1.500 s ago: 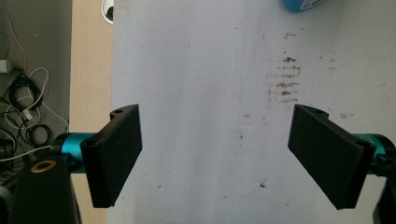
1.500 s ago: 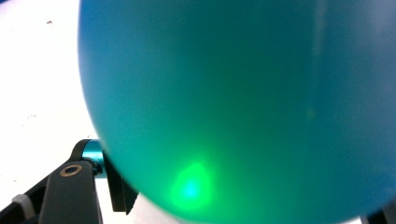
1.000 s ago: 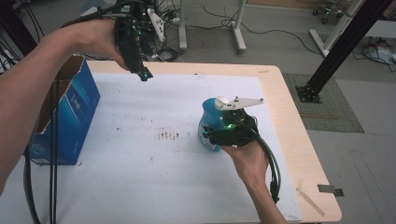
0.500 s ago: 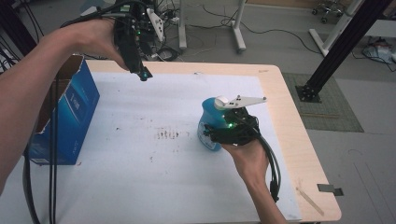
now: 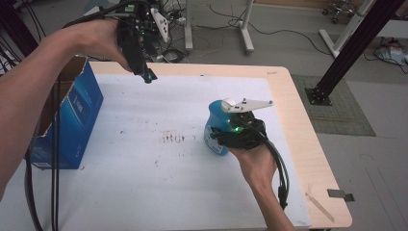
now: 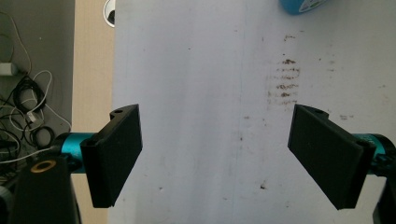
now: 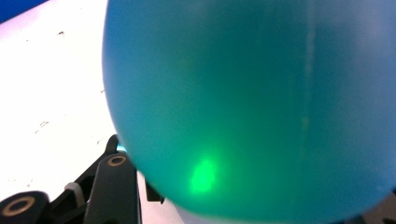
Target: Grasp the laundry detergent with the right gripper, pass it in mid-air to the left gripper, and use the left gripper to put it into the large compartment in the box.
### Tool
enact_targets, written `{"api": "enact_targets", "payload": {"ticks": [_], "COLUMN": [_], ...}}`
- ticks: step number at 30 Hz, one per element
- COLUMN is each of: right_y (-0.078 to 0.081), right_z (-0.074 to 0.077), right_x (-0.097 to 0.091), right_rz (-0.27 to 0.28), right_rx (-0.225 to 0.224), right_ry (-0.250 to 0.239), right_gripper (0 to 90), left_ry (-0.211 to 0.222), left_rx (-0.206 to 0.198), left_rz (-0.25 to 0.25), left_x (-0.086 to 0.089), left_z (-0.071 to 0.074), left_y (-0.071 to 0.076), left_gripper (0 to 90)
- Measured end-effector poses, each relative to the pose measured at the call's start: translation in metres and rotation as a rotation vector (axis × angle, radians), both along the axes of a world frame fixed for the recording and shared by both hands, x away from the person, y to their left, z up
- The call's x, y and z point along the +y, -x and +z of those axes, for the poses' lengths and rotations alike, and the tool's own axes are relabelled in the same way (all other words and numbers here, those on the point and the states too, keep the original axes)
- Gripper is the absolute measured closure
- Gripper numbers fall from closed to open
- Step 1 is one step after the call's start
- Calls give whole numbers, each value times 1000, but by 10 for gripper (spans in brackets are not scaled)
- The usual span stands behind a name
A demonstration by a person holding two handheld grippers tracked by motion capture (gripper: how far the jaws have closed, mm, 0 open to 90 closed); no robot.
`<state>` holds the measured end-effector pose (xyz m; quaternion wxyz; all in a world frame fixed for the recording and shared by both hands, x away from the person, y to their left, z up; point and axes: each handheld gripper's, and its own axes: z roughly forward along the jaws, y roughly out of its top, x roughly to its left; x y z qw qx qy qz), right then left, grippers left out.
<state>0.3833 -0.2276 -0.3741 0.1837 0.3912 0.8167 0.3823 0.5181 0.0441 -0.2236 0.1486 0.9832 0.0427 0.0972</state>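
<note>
White-covered desk point(image 5: 159, 192): right gripper point(image 5: 226, 137) jaws just closing, clamped on blue bottle point(image 5: 216, 120) near right edge; left gripper point(image 6: 215, 158) hovers open.

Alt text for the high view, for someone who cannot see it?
The right gripper has just closed its jaws around a blue bottle standing on a white table. The left gripper hangs open above the table's far edge, and a blue box stands at the left.
</note>
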Motion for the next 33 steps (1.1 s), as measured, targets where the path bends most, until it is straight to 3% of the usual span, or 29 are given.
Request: {"api": "enact_targets", "payload": {"ticks": [8,13,18,22,28,33], "right_y": [2,0,-5,-11,-15,-15], "right_z": [0,12,43,67,82,87], "right_x": [1,-1,5,16,35,56], "right_rz": [9,89,250,421,643,767], "right_rx": [-20,-17,-53,-53,-54,-52], "right_ry": [15,6,8,46,51,53], "right_gripper": [478,480,479,478,478,476], "left_ry": [7,52,118,119,89,98], "left_rx": [-12,-14,30,63,113,151], "left_rz": [-18,-48,-100,-127,-157,-163], "left_x": [0,-3,-11,-17,-30,-37], "left_z": [7,18,33,42,45,41], "left_y": [7,19,38,55,82,98], "left_gripper": [177,177,177,177,177,177]}}
